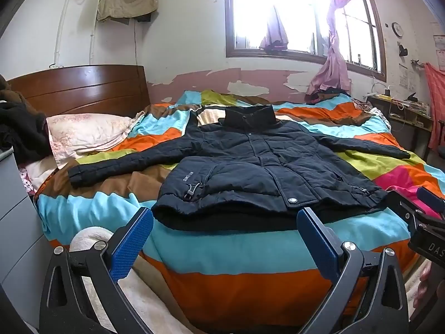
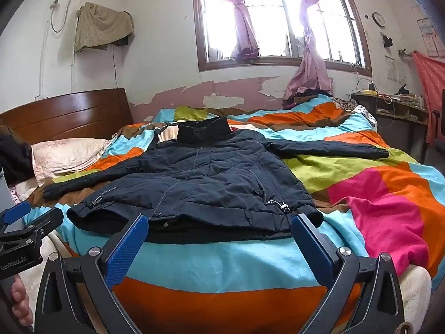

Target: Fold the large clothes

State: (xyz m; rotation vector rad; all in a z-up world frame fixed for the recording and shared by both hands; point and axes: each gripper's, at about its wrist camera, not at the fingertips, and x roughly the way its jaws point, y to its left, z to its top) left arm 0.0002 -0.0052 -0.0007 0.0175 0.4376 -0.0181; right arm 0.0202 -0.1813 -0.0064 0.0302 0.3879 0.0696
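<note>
Two hand-held grippers, both spread wide, nothing between the blue pads. Left hand-held gripper sits at the bottom of the left wrist view, short of the bed's near edge; right hand-held gripper fills the bottom of the right wrist view the same way, its fingertips just in front of the jacket hem, contact not clear.

Dark navy padded jacket lies flat and front-up on the bed, centre of both frames. Collar points toward the window, hem toward the camera. Both sleeves spread out to the sides: one reaches left toward the pillow, the other runs right across the lime-green patch. Front is closed, with a snap button at the hem.

Bedcover is patchwork: turquoise, orange, brown, lime, pink. Wooden headboard at middle left. Pink curtains tied at the window. Cluttered worktop at far right.
</note>
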